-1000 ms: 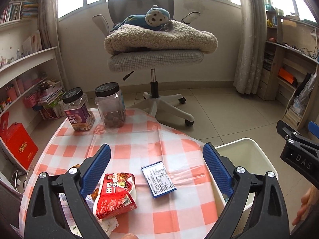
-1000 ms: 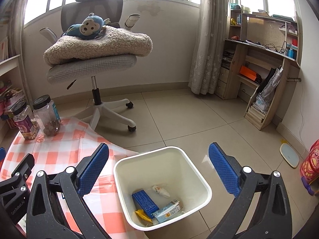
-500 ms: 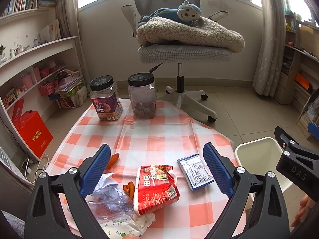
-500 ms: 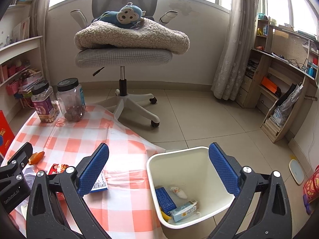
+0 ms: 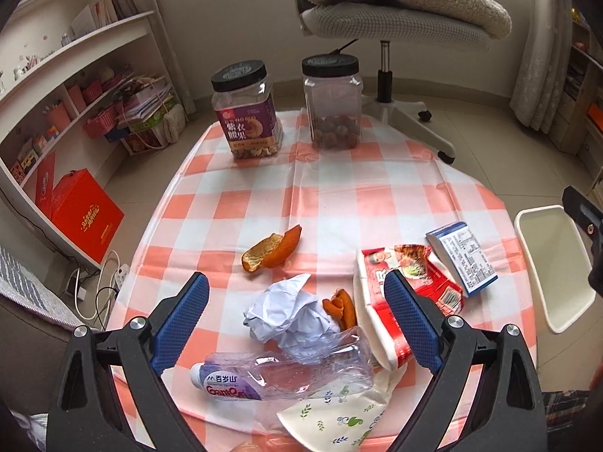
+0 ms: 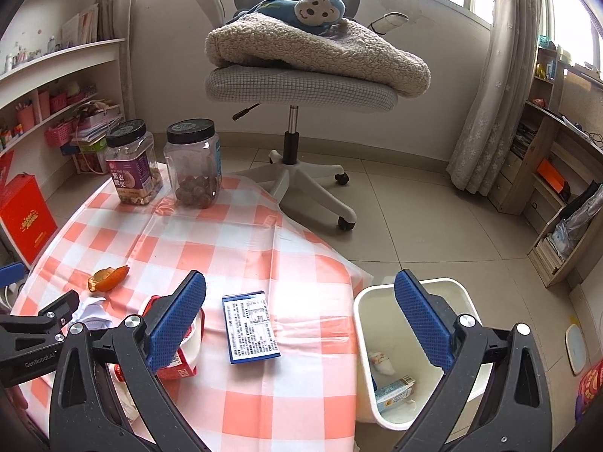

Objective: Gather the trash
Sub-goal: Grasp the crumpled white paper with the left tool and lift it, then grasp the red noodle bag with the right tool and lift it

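Note:
Trash lies on a red-checked tablecloth (image 5: 339, 196): an orange peel (image 5: 271, 250), a crumpled white paper (image 5: 288, 310), a smaller orange peel (image 5: 341, 309), a crushed clear bottle (image 5: 279, 374), a red snack packet (image 5: 399, 301), a blue-and-white box (image 5: 461, 258) and a floral tissue pack (image 5: 339, 414). My left gripper (image 5: 296, 322) is open and empty, just above the paper and bottle. My right gripper (image 6: 299, 318) is open and empty, above the box (image 6: 250, 326) and the white bin (image 6: 410, 354), which holds a few scraps.
Two black-lidded jars, one of nuts (image 5: 247, 111) and one of dark fruit (image 5: 331, 103), stand at the table's far edge. An office chair (image 6: 301, 86) with a blanket and plush monkey stands behind. Shelves line the left wall; a red box (image 5: 81, 218) sits on the floor.
Both grippers have swung left and tilted down over the table. The left view went from the packet and box to the paper, peels and bottle. Both stayed open.

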`<action>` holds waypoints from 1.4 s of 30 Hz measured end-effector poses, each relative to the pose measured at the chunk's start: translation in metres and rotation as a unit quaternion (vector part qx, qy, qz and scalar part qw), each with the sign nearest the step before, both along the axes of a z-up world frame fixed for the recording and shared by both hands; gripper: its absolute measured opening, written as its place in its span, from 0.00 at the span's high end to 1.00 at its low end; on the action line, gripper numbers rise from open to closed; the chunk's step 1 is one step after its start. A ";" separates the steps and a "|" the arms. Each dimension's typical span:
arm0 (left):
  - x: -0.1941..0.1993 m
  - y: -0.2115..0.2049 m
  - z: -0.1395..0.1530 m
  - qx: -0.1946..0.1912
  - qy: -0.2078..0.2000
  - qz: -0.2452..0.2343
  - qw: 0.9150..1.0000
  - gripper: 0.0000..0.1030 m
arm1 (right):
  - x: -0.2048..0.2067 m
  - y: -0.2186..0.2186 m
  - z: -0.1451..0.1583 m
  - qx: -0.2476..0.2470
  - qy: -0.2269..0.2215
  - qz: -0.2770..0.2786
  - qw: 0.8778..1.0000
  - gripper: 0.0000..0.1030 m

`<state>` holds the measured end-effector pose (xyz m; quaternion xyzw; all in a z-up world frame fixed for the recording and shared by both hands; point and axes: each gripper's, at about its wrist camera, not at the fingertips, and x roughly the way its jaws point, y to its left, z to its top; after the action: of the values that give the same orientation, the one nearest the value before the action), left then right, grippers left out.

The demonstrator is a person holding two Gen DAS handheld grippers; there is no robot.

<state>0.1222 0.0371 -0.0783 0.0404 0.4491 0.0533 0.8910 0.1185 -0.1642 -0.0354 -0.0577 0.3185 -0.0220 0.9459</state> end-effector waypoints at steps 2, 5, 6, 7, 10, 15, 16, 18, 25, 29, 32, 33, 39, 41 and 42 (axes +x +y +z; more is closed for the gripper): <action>0.008 0.017 -0.015 -0.020 0.042 -0.003 0.999 0.12 | 0.006 0.007 -0.002 0.009 0.011 0.007 1.000 0.07; 0.020 0.039 -0.038 -0.050 0.091 -0.002 0.995 0.12 | 0.016 0.013 -0.007 0.026 0.033 0.012 0.999 0.07; 0.023 0.045 -0.044 -0.059 0.099 -0.002 0.993 0.12 | 0.020 0.014 -0.010 0.034 0.042 0.013 0.998 0.07; 0.026 0.048 -0.048 -0.066 0.105 -0.004 0.992 0.12 | 0.023 0.015 -0.012 0.043 0.053 0.014 0.998 0.07; 0.032 0.052 -0.063 -0.086 0.119 -0.017 0.989 0.12 | 0.035 0.011 -0.023 0.082 0.096 0.014 0.992 0.07; 0.040 0.044 -0.083 -0.088 0.142 -0.036 0.985 0.12 | 0.050 0.004 -0.053 0.160 0.182 0.018 0.970 0.07; 0.041 0.044 -0.084 -0.080 0.138 -0.038 0.986 0.16 | 0.052 0.004 -0.059 0.173 0.196 0.019 0.965 0.07; 0.041 0.044 -0.085 -0.077 0.139 -0.045 0.986 0.34 | 0.054 0.006 -0.069 0.192 0.219 0.019 0.956 0.07; 0.030 0.055 -0.071 -0.077 0.108 -0.048 0.990 0.55 | 0.055 0.015 -0.099 0.242 0.281 0.021 0.928 0.07; 0.021 0.071 -0.040 -0.090 0.064 -0.032 0.993 0.56 | 0.051 0.018 -0.115 0.281 0.303 0.006 0.911 0.07; 0.013 0.080 -0.017 -0.097 0.028 -0.021 0.995 0.56 | 0.050 0.018 -0.127 0.319 0.316 -0.010 0.893 0.07; 0.011 0.083 -0.010 -0.100 0.020 -0.019 0.995 0.56 | 0.050 0.018 -0.132 0.332 0.323 -0.015 0.886 0.07; 0.006 0.088 0.000 -0.112 0.004 -0.014 0.994 0.56 | 0.052 0.032 -0.156 0.370 0.354 -0.017 0.859 0.36; 0.006 0.091 -0.002 -0.114 0.006 -0.009 0.993 0.56 | 0.052 0.035 -0.156 0.372 0.347 -0.013 0.861 0.47; 0.006 0.093 -0.004 -0.115 0.007 -0.006 0.993 0.56 | 0.054 0.038 -0.152 0.367 0.339 -0.005 0.866 0.49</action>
<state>0.1284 0.1304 -0.0819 -0.0597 0.4578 -0.0041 0.8870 0.1724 -0.1261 -0.1878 0.2914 0.6049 0.1122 0.7325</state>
